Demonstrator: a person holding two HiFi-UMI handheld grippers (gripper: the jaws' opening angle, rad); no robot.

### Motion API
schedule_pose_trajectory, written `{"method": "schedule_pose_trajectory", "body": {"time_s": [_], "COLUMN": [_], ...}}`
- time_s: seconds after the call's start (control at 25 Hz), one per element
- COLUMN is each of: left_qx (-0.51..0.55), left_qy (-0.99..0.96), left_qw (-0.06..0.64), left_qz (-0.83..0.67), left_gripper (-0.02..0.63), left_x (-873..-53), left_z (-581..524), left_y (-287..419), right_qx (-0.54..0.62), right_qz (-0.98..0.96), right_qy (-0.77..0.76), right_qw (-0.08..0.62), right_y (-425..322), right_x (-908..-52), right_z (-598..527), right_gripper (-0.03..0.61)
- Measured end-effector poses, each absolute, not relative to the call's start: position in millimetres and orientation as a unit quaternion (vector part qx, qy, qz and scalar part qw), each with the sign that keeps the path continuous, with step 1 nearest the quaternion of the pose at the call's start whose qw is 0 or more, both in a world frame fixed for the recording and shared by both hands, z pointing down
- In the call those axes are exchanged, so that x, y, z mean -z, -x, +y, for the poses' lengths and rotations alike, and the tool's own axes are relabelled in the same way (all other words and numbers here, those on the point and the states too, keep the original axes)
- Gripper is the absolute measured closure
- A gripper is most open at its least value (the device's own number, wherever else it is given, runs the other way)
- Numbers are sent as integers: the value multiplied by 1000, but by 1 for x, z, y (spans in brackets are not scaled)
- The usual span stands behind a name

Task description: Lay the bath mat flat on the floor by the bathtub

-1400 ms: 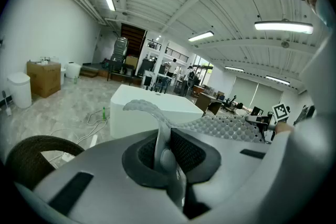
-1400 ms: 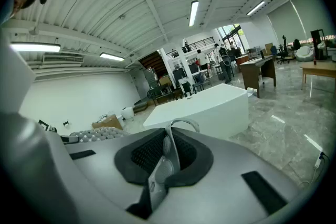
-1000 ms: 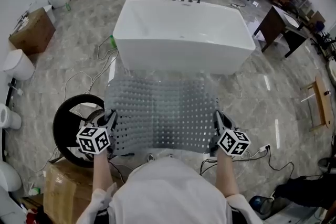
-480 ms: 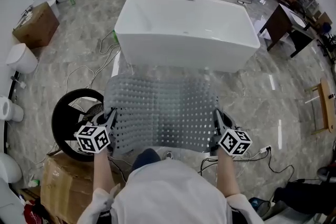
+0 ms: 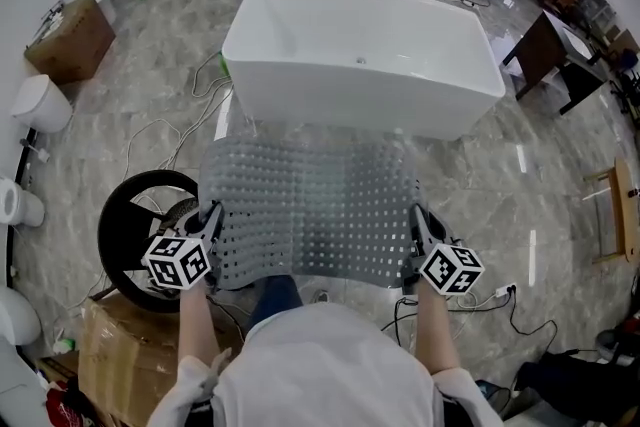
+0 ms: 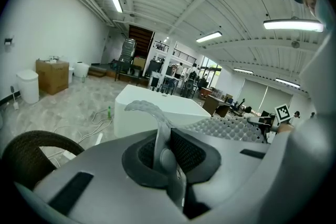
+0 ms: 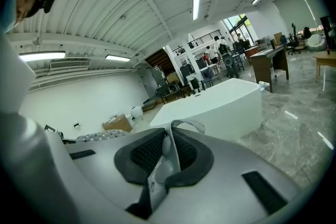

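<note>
A clear, bumpy bath mat with rows of holes hangs spread between my two grippers, above the floor in front of the white bathtub. My left gripper is shut on the mat's near left edge. My right gripper is shut on its near right edge. In the left gripper view the mat's edge is pinched between the dark pads and the bathtub stands beyond. In the right gripper view a fold of the mat sits between the pads, with the bathtub ahead.
A black wheel-like ring and a cardboard box lie at my left. Cables trail across the marble floor left of the tub. White toilets line the left wall. A dark desk stands right of the tub.
The view has shifted slightly toward the tub. Both grippers keep hold of the mat, which stays spread in the same place.
</note>
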State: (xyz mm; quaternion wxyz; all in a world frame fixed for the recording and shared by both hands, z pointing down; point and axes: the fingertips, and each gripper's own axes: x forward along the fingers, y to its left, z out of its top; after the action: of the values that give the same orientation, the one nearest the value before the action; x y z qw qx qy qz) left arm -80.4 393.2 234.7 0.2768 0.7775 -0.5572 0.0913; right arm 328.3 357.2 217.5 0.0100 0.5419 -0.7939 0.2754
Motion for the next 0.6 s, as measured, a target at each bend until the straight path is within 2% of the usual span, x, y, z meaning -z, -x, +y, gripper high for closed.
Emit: {"method": "schedule_pose_trajectory", "body": {"time_s": [0.6], "left_qx": [-100], "left_qy": [-802], "left_qw": [281], "left_qz": [-517], "left_gripper": [571], "left_x": [-243], "left_z": [274], "left_y": [166], "right_qx": [-284], "right_qz": [-762], "right_qy": [-582], "right_qw": [-1], "right_y": [-235], "right_x": [-224], "right_z": [271], "right_gripper": [538]}}
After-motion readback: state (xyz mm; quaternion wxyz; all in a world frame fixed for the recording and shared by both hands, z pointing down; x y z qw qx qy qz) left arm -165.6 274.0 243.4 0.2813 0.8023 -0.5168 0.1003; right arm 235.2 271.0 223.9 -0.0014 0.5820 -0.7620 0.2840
